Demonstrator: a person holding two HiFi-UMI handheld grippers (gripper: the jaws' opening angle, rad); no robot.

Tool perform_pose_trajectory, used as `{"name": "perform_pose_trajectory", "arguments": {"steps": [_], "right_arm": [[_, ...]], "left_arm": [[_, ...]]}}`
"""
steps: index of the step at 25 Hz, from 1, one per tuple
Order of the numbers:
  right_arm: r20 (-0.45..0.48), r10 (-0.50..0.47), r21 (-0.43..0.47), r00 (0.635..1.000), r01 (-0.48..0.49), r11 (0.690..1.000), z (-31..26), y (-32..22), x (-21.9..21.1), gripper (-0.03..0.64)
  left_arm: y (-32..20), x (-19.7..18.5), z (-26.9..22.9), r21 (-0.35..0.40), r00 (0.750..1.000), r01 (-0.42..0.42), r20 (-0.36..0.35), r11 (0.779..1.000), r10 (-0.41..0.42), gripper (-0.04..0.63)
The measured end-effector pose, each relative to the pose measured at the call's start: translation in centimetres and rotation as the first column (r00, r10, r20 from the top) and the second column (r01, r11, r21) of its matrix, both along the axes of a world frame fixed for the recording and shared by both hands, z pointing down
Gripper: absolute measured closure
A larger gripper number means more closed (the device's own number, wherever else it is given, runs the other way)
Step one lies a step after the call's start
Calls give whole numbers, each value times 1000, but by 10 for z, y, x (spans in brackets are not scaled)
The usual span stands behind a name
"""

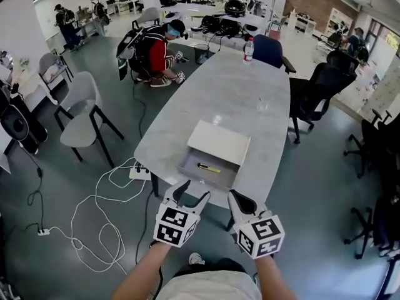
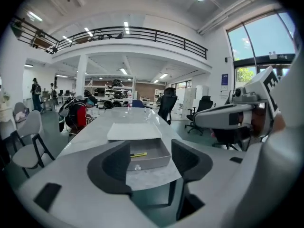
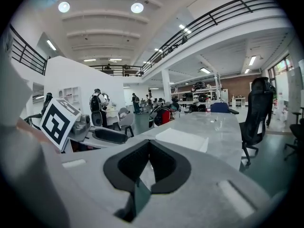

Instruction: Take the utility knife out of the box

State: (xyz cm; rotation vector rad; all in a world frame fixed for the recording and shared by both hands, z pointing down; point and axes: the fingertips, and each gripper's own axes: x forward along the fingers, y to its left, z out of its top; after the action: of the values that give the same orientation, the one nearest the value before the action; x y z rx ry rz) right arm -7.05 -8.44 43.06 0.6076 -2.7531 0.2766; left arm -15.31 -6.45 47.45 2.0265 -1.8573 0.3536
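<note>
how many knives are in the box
1. The knife lies near the middle of the open box. The part under the white cover is hidden, so more could be there.

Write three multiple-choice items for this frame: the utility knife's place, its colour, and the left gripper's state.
1. Where is the utility knife?
A. on the table beside the box
B. inside the open box
C. on top of the lid

2. What colour is the knife?
A. red
B. blue
C. yellow

3. How do the jaws of the left gripper stand?
A. apart, holding nothing
B. shut on the knife
C. shut on the lid

Answers:
1 B: the head view shows it lying on the box's floor.
2 C: it shows as a yellow strip against the grey.
3 A: the left gripper view shows the jaws wide apart, short of the box.
</note>
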Motion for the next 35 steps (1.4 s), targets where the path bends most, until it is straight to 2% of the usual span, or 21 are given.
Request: {"name": "perform_pose_trajectory", "arguments": {"steps": [8, 11, 14, 18, 22, 28, 35], "right_arm": [[3, 32, -23, 999, -32, 999, 15, -41, -20, 612], [3, 37, -29, 999, -37, 999, 19, -60, -28, 612], [3, 52, -37, 999, -52, 998, 22, -82, -36, 612], [-1, 69, -49, 998, -69, 996, 26, -113, -41, 612], [-12, 92, -68, 996, -93, 993, 35, -140, -43, 612], [-17, 108, -89, 994, -109, 990, 40, -176, -50, 612], [-13, 86, -101, 996, -87, 991, 44, -192, -65, 612]], "left_arm": [[-48, -16, 27, -125, 977, -150, 131, 981, 166, 345], [-67, -20, 42, -189, 957, -203, 169, 961, 235, 345], [-86, -23, 57, -253, 930, -264, 187, 931, 315, 345], [-111, -26, 77, -338, 893, -333, 187, 880, 410, 345], [-129, -29, 97, -413, 842, -397, 192, 820, 504, 345], [-140, -29, 124, -547, 748, -473, 164, 691, 643, 345], [-151, -31, 148, -628, 688, -484, 156, 609, 708, 345]]}}
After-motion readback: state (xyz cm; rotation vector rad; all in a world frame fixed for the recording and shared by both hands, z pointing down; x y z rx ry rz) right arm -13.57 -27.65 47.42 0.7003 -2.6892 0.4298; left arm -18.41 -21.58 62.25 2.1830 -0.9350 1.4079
